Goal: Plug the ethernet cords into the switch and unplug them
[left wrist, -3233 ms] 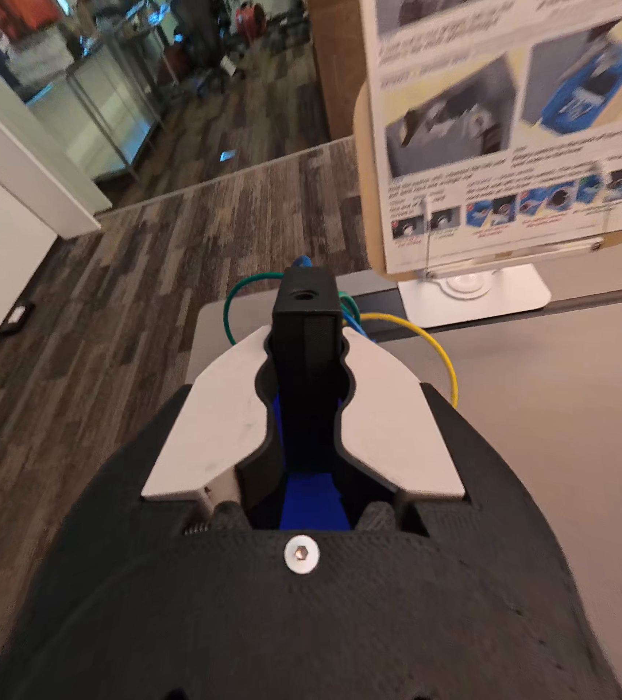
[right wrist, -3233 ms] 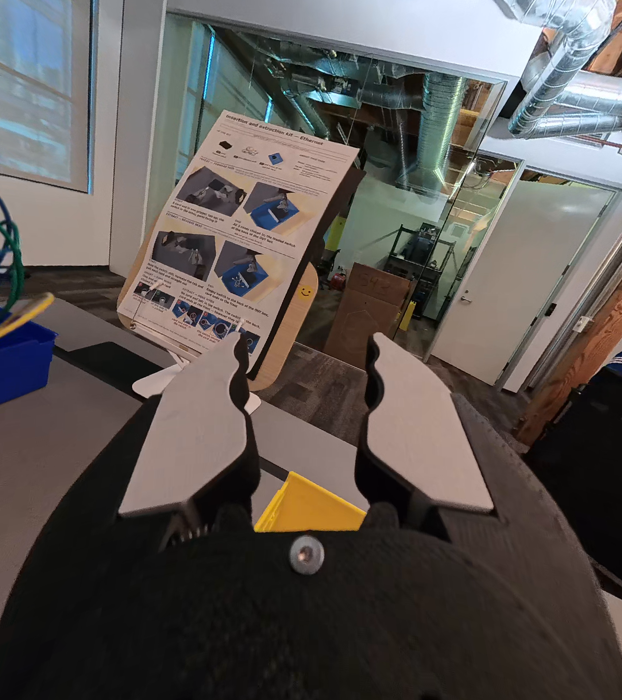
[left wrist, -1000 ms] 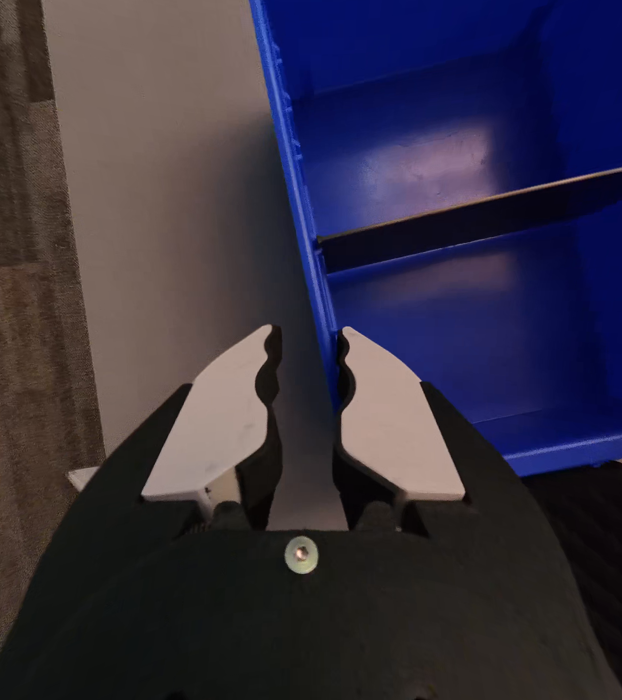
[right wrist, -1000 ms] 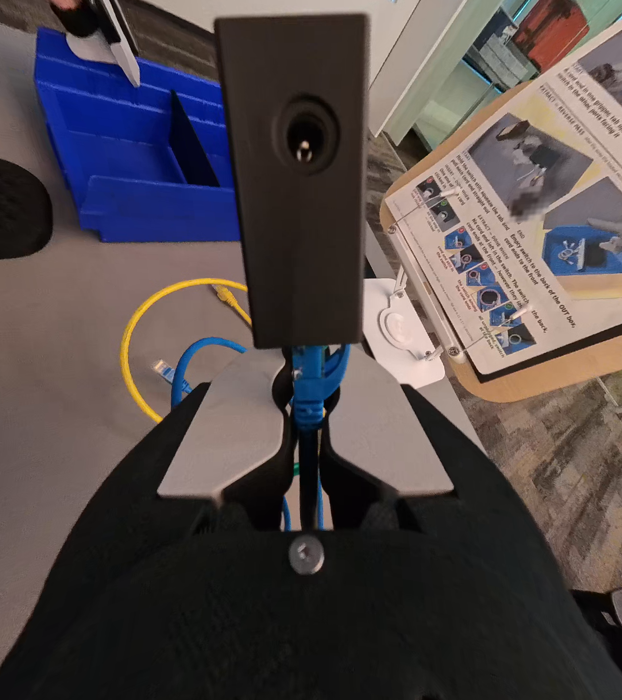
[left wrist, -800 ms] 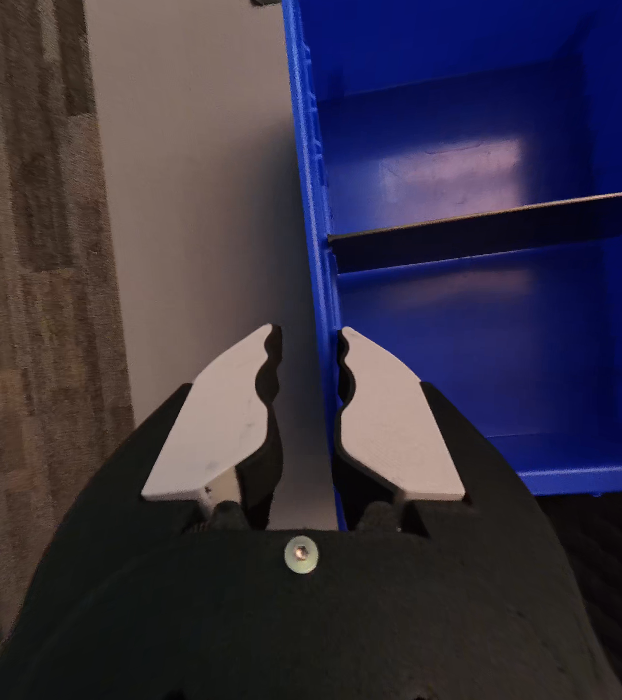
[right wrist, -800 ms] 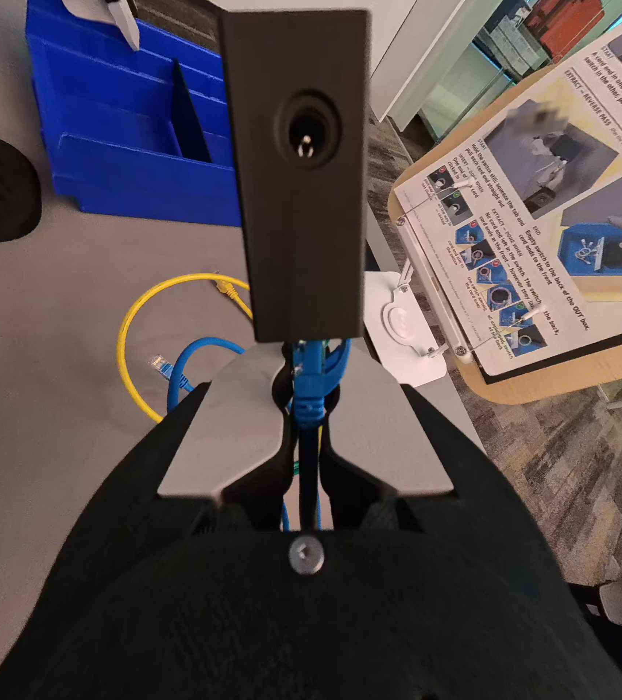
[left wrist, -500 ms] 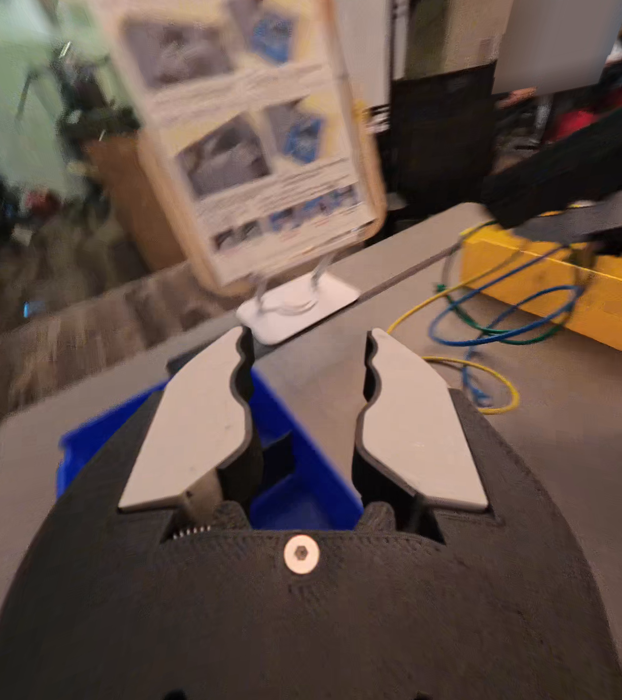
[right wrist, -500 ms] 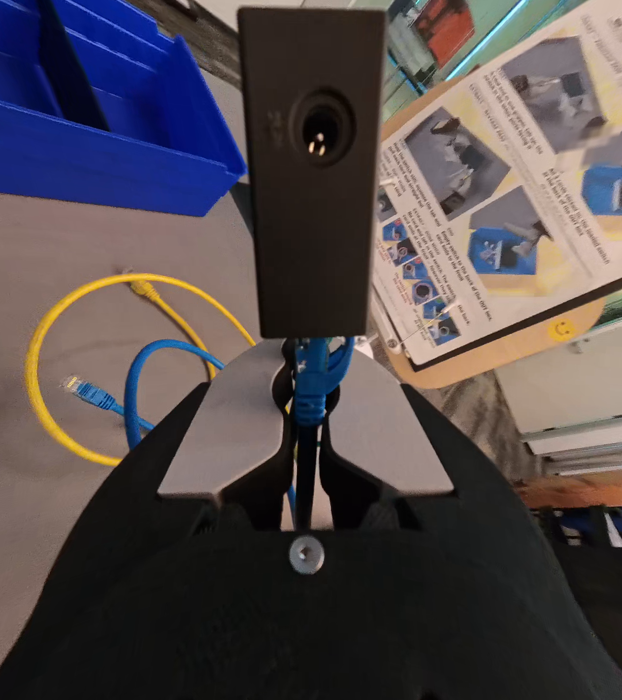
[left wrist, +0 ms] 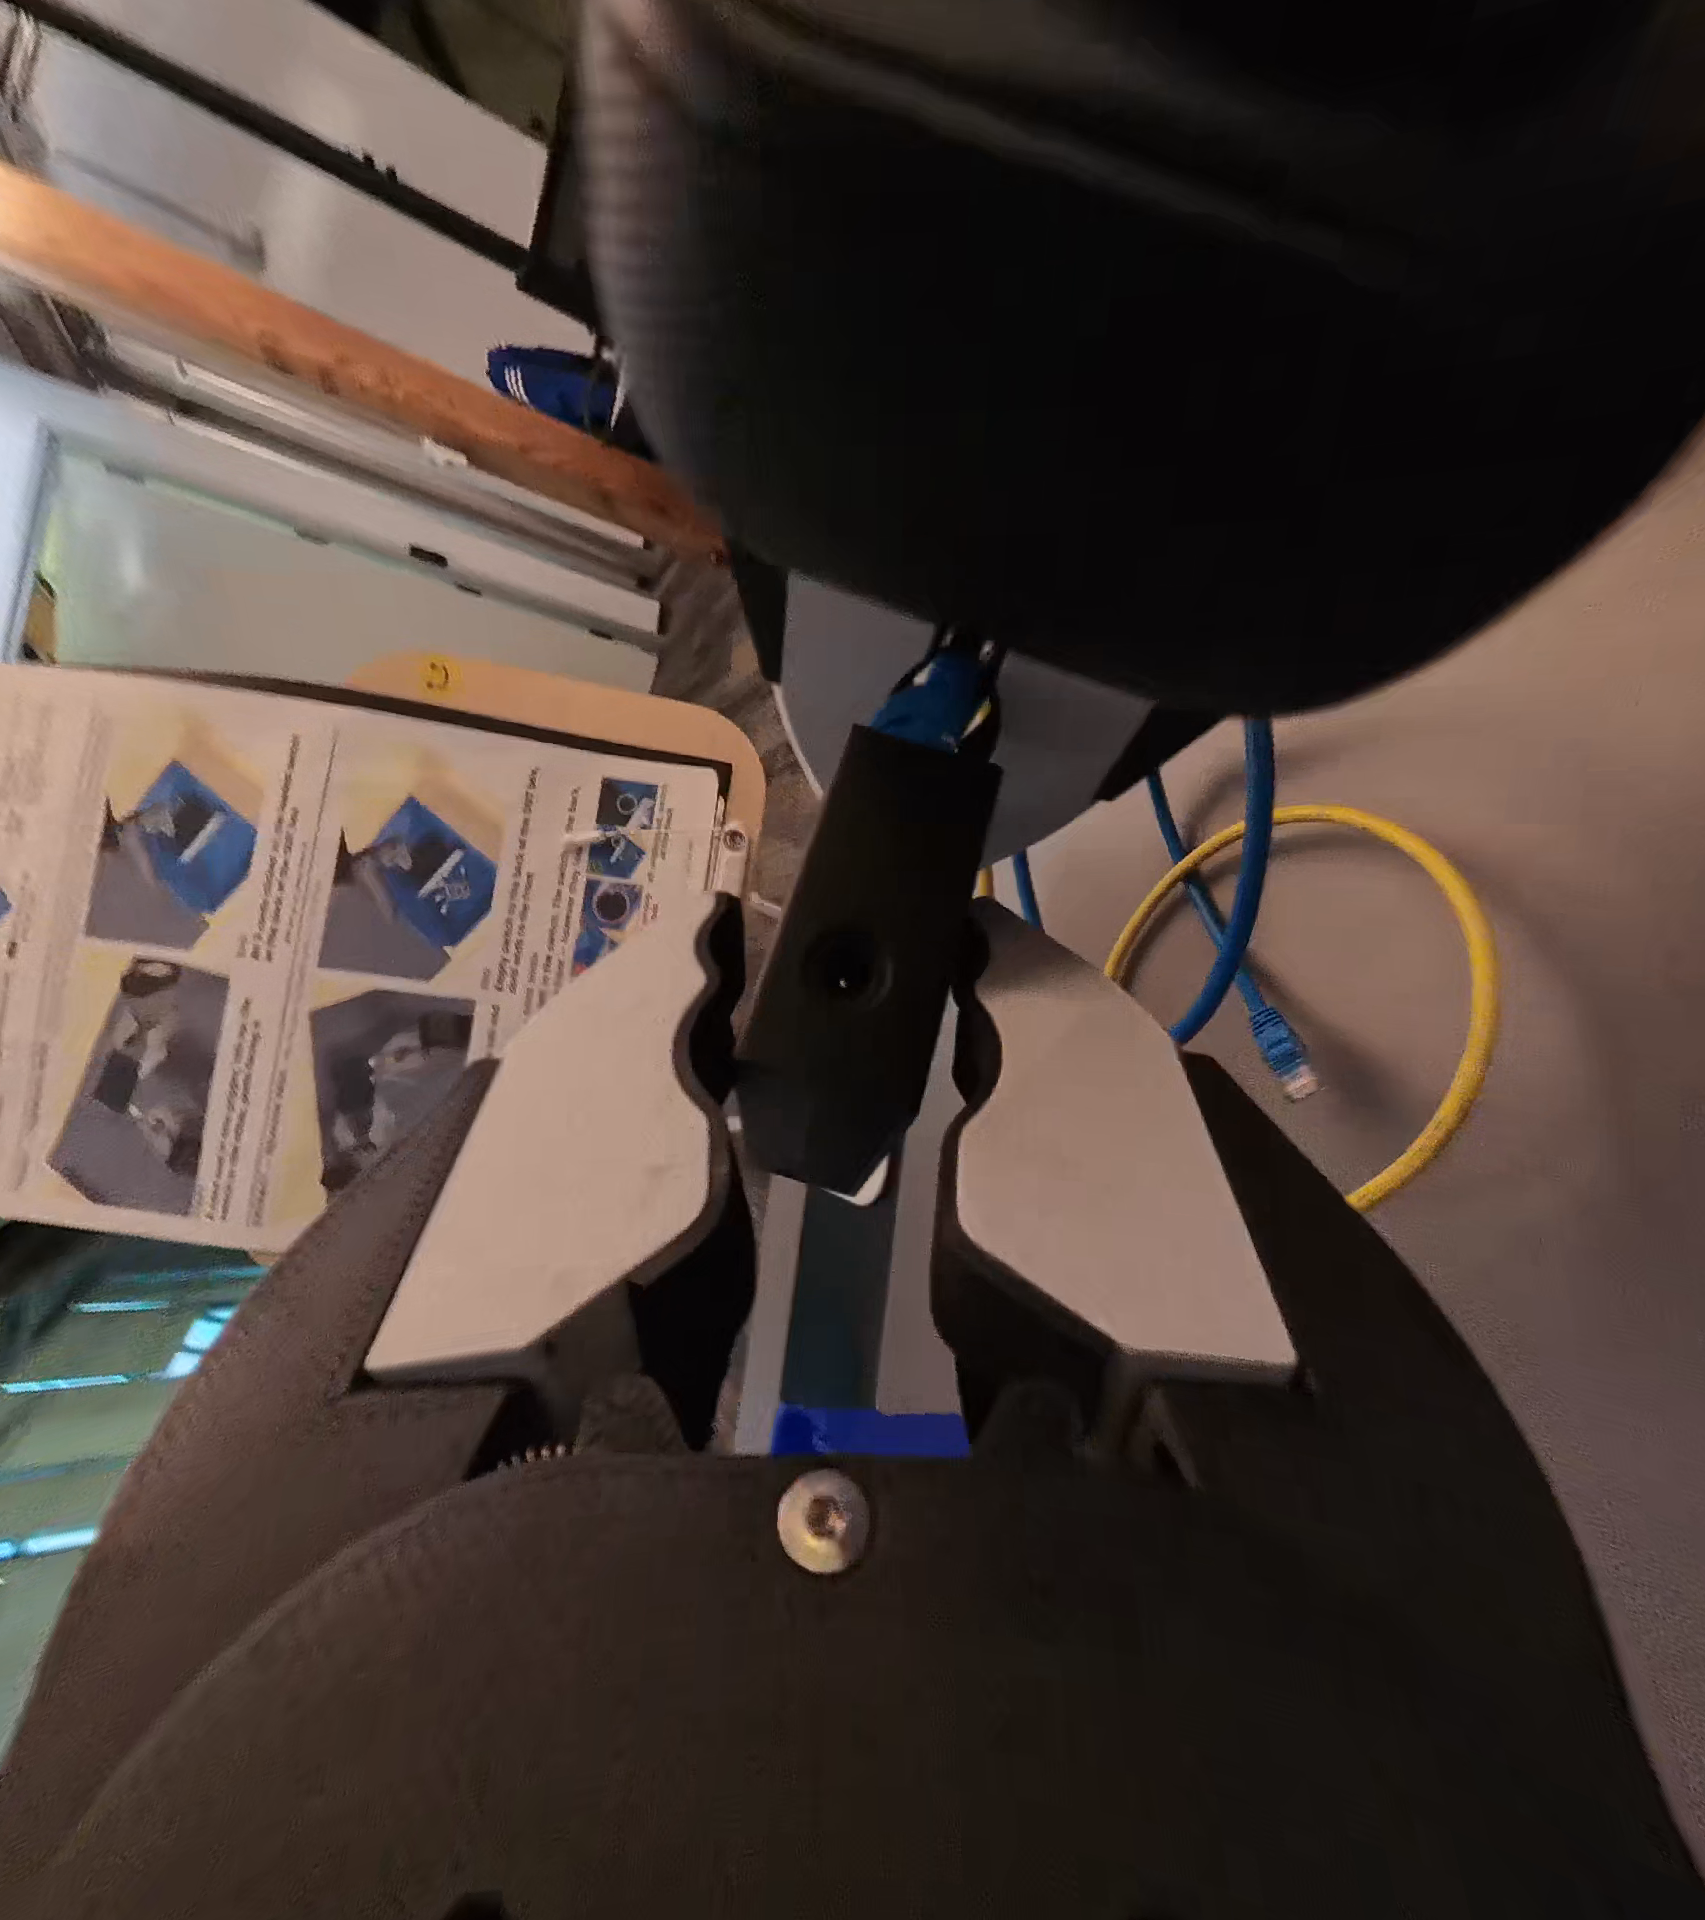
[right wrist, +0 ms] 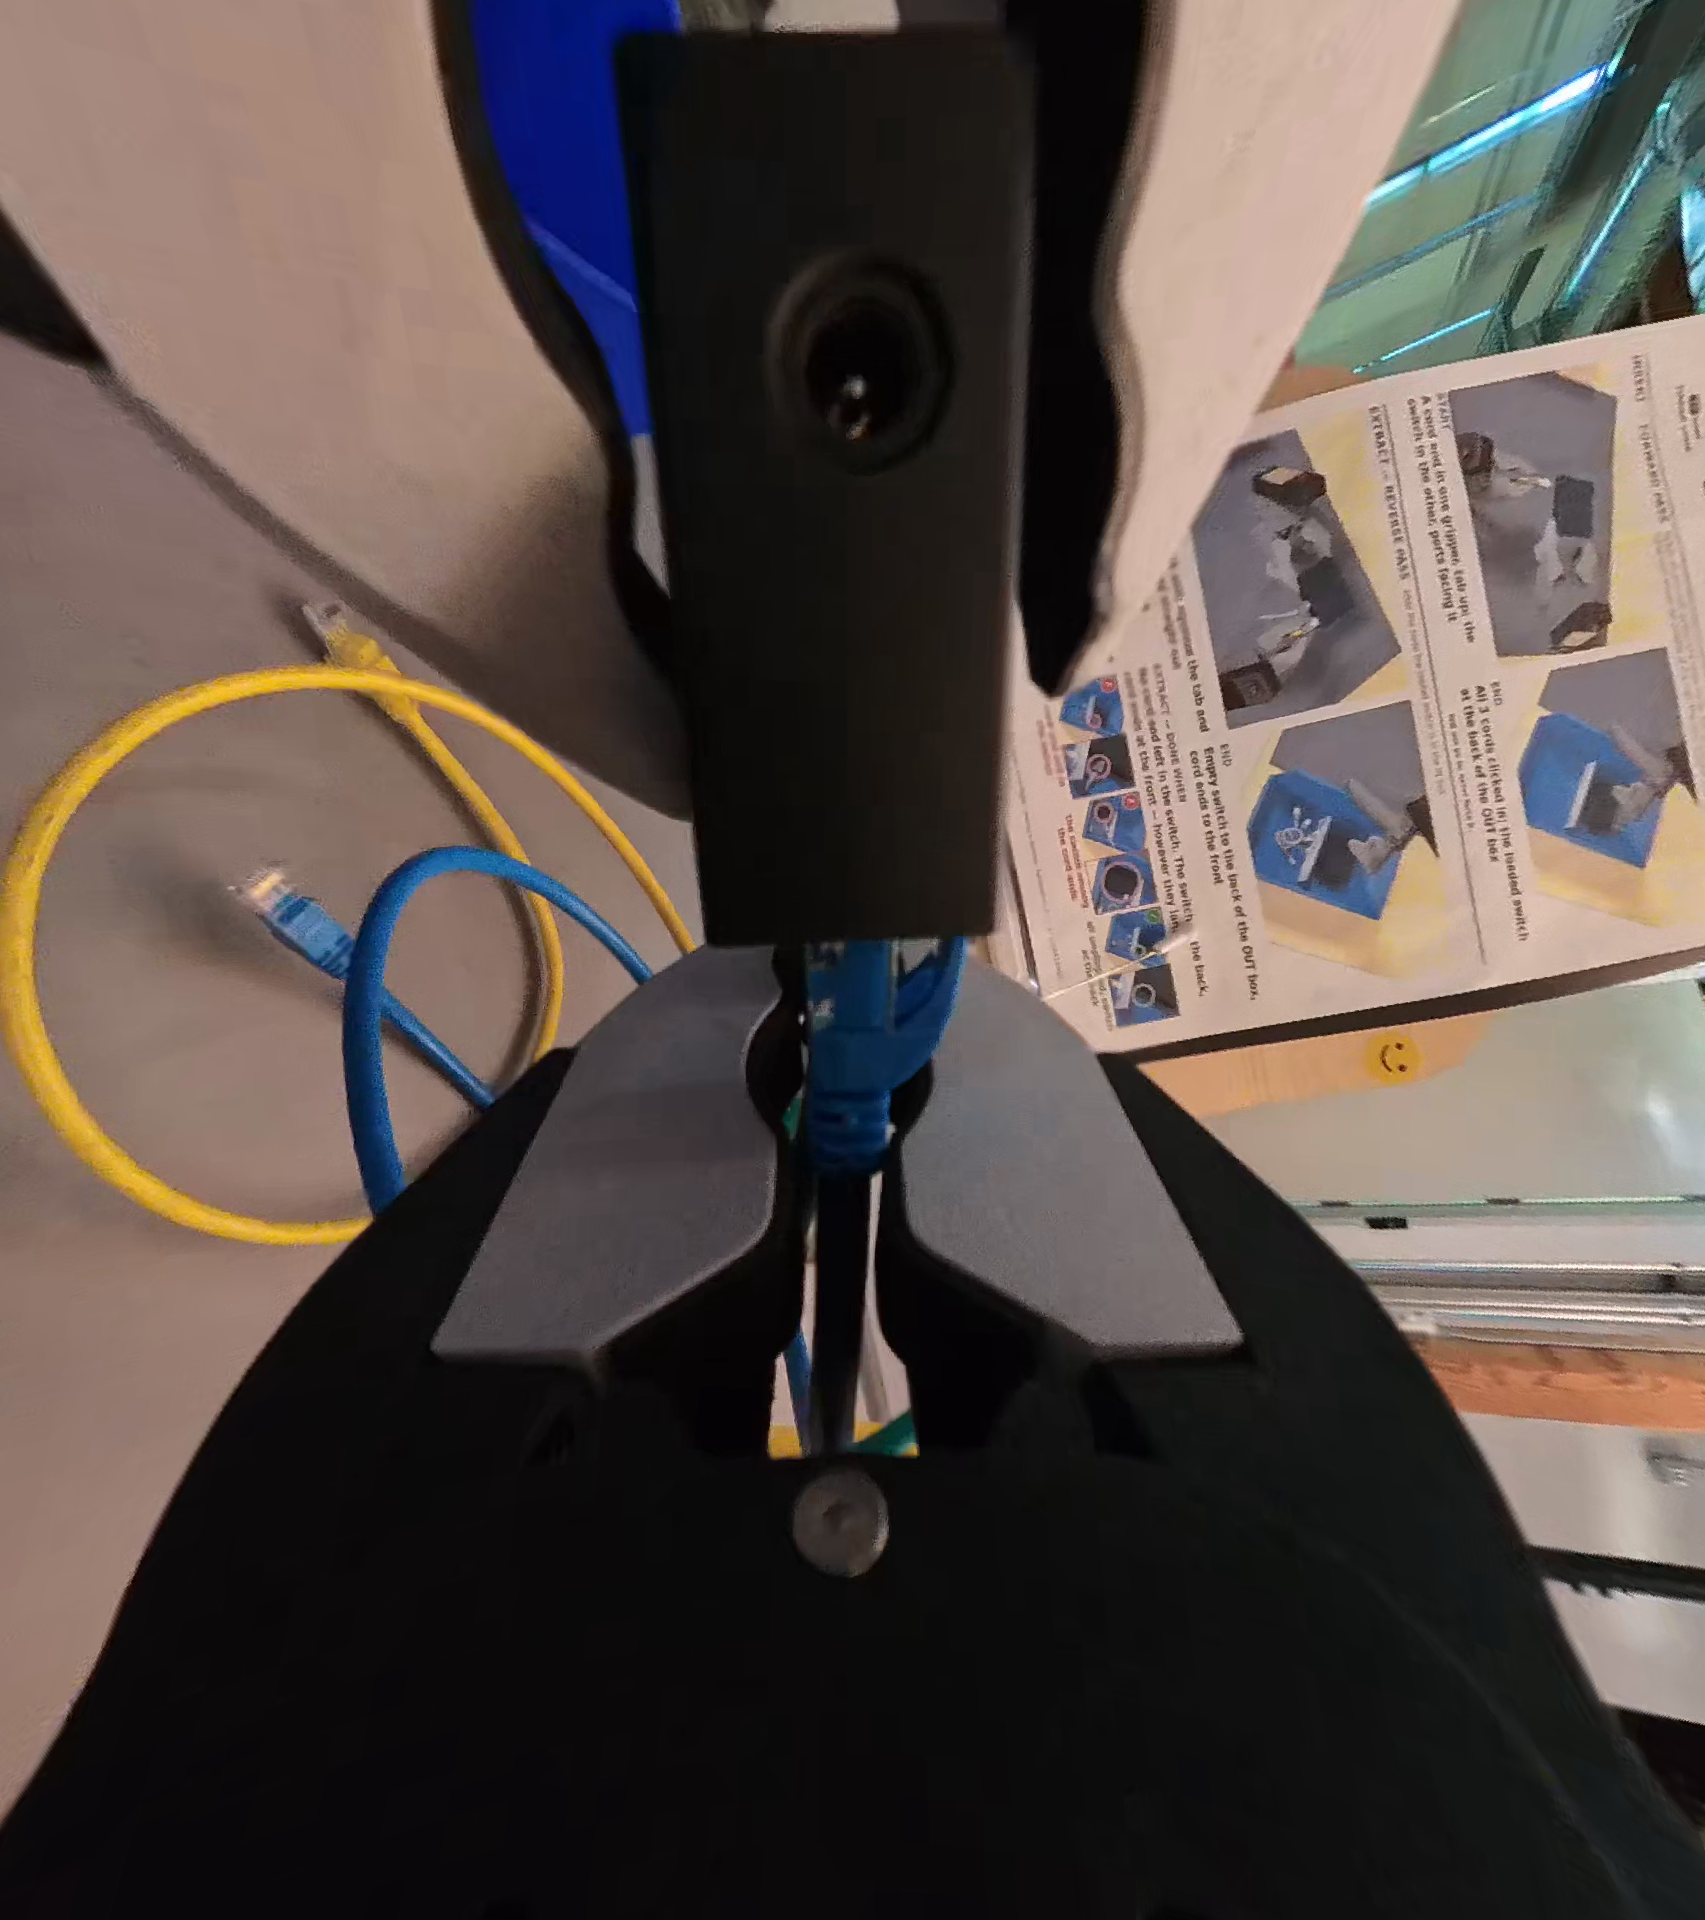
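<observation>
The black switch (right wrist: 837, 623) hangs off a blue ethernet cord (right wrist: 843, 1070) plugged into its near end. My right gripper (right wrist: 853, 977) is shut on that cord's plug boot. My left gripper (left wrist: 848, 925) faces it, jaws partly closed on either side of the switch (left wrist: 858, 966), with slivers of gap showing. Its fingers (right wrist: 1076, 468) flank the switch in the right wrist view. The blue cord's free end (right wrist: 292, 920) and a yellow cord (right wrist: 22, 935) lie looped on the table; both show in the left wrist view, blue end (left wrist: 1279, 1049) and yellow cord (left wrist: 1471, 987).
An instruction sheet on a stand (left wrist: 256, 935) stands at the table's edge, also in the right wrist view (right wrist: 1450, 675). A blue bin (right wrist: 567, 208) sits behind the switch. The grey table (left wrist: 1606, 935) lies under the cords. The right gripper's black housing (left wrist: 1139, 312) fills the top. There is about 5 centimetres between the tips of the two grippers.
The left gripper held the switch, then let go over the blue bin while the right took the blue cord. In the last half second the left swung to the switch and narrowed around it.
</observation>
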